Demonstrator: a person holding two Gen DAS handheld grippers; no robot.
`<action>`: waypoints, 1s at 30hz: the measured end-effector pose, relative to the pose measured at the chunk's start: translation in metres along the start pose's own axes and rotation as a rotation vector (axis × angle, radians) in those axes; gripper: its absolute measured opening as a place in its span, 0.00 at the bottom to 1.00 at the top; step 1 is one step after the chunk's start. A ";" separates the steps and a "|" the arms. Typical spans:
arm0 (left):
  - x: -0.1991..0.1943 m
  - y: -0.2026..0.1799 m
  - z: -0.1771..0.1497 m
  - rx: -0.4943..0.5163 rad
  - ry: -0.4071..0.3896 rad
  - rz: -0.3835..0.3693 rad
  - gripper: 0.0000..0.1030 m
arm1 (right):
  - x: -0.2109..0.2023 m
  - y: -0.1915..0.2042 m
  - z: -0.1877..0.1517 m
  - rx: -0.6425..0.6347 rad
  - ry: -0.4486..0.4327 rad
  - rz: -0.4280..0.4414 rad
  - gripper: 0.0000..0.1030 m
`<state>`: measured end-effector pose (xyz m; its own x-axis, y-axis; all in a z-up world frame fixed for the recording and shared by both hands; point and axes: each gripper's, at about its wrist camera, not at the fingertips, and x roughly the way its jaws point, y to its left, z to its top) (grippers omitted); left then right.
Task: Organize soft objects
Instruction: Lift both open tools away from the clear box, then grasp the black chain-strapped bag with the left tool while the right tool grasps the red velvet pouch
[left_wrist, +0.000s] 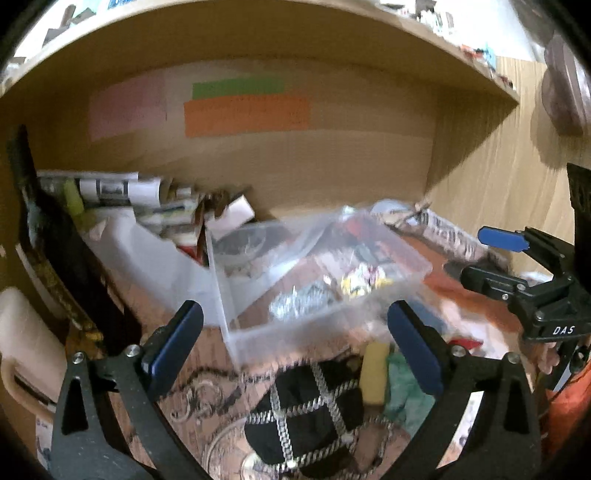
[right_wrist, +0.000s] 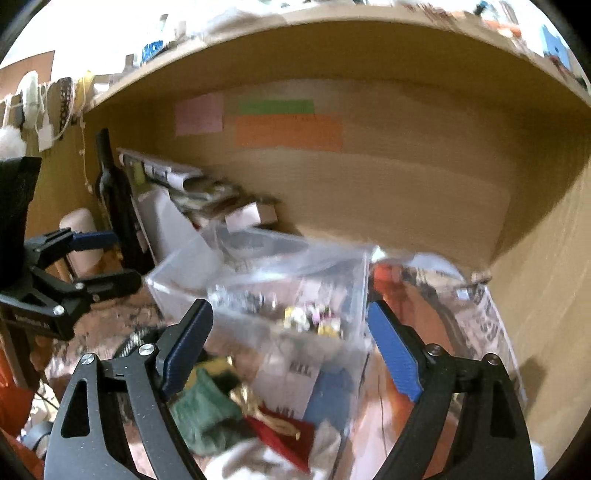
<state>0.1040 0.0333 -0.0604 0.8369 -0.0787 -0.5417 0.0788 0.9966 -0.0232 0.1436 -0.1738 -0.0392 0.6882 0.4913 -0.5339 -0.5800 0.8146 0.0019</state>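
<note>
A black cloth pouch with silver chain bands (left_wrist: 306, 417) lies on the patterned surface just below my left gripper (left_wrist: 295, 347), which is open and empty. Beside the pouch are a yellow sponge (left_wrist: 373, 373) and a green cloth (left_wrist: 402, 391). The green cloth (right_wrist: 203, 413) also shows in the right wrist view, next to a red cloth with gold trim (right_wrist: 284, 432). My right gripper (right_wrist: 291, 347) is open and empty, above a clear plastic box (right_wrist: 295, 280). The right gripper also shows at the right edge of the left wrist view (left_wrist: 491, 258).
The clear plastic box (left_wrist: 317, 273) holds small trinkets and sits tilted in a wooden shelf bay (left_wrist: 332, 158). Rolled papers and cartons (left_wrist: 122, 195) pile at the back left. A dark bottle (right_wrist: 110, 199) stands at left. Newspaper (right_wrist: 487, 325) lies at right.
</note>
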 end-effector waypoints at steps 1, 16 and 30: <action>0.002 0.001 -0.005 -0.003 0.018 -0.001 0.98 | 0.000 0.000 -0.005 0.003 0.012 -0.001 0.82; 0.036 0.023 -0.073 -0.106 0.224 0.016 0.75 | 0.017 -0.014 -0.068 0.088 0.195 0.031 0.61; 0.033 0.016 -0.077 -0.085 0.220 -0.044 0.20 | 0.029 -0.009 -0.073 0.119 0.204 0.118 0.10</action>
<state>0.0913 0.0488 -0.1433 0.6947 -0.1245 -0.7084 0.0587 0.9914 -0.1167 0.1366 -0.1891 -0.1163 0.5097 0.5224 -0.6836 -0.5874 0.7919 0.1671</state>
